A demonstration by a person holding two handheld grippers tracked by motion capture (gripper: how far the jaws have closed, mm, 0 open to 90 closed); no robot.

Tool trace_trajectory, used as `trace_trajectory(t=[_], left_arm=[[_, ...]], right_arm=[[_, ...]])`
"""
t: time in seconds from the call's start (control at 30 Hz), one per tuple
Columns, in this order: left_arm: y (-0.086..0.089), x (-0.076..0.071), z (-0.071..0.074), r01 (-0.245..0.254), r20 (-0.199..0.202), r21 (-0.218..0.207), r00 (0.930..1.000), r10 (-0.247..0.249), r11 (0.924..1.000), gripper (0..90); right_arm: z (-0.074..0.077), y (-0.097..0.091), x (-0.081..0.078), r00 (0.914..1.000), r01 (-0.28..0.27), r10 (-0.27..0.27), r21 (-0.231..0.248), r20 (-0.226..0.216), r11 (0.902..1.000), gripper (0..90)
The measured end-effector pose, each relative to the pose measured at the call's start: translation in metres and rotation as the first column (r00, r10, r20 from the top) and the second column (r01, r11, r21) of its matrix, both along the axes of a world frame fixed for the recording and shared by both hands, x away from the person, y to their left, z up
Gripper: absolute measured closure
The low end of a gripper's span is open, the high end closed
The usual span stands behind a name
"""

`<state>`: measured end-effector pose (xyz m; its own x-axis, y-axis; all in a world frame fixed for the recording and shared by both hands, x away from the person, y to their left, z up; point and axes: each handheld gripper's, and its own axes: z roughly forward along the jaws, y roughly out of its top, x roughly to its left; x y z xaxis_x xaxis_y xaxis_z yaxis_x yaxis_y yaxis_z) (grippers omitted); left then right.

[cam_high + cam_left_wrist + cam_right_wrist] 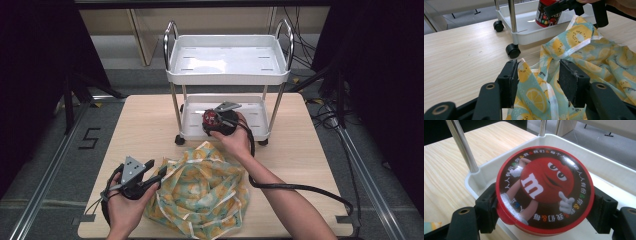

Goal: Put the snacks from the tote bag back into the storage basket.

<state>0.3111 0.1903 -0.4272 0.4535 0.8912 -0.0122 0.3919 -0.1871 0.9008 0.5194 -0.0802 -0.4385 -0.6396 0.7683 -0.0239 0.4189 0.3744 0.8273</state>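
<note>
Light wooden table (pixel 150 125): rectangular top, carrying every item below.

White two-tier plastic trolley with chrome posts and black castors (pixel 227 70): stands at the far middle of the table; its lower tray (pixel 252 112) lies open toward the person.

Crumpled thin fabric, pale turquoise with yellow citrus-slice print and white edging (pixel 205 192): lies heaped on the near half of the table, just in front of the trolley's castors.

Left gripper (pixel 152 171): black, two-jawed, held low at the fabric's left edge. In the left gripper view its fingers (pixel 510 80) stand moderately apart with a fold of the fabric rising between them; the cloth brushes the inner faces, though the pads do not pinch it together.

Right gripper (pixel 212 120): black, held over the trolley's lower tray.

Round red-lidded candy can with a red cartoon character and white letter "m" (pixel 544 187): sits clamped across its width between the right gripper's fingers (pixel 486 207), pads pressed against opposite sides, inside the lower tray near its front-left post.
</note>
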Motion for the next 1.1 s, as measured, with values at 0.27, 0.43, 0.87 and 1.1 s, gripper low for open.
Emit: trace_trajectory(t=[0.27,0.43,0.87,1.1], left_arm=[[0.0,0.0,0.0,-0.002,-0.005,0.003,1.0,0.003,1.0,49.7],[0.0,0.0,0.0,-0.004,-0.004,0.003,1.0,0.004,1.0,49.7],[0.0,0.0,0.0,-0.002,-0.006,0.004,1.0,0.002,1.0,49.6],[0.0,0.0,0.0,0.0,-0.001,-0.002,1.0,0.0,1.0,49.5]], right_arm=[[-0.002,0.002,-0.001,0.9993,0.01,-0.01,0.013,-0.036,0.9999,26.3],[-0.005,0.0,0.002,0.9998,0.01,-0.01,-0.014,-0.017,0.9998,26.3],[-0.01,0.001,0.003,0.9995,0.009,-0.009,-0.009,-0.031,0.9999,26.2],[-0.014,0.0,0.004,0.999,0.01,-0.011,-0.028,-0.042,0.9996,26.2]])
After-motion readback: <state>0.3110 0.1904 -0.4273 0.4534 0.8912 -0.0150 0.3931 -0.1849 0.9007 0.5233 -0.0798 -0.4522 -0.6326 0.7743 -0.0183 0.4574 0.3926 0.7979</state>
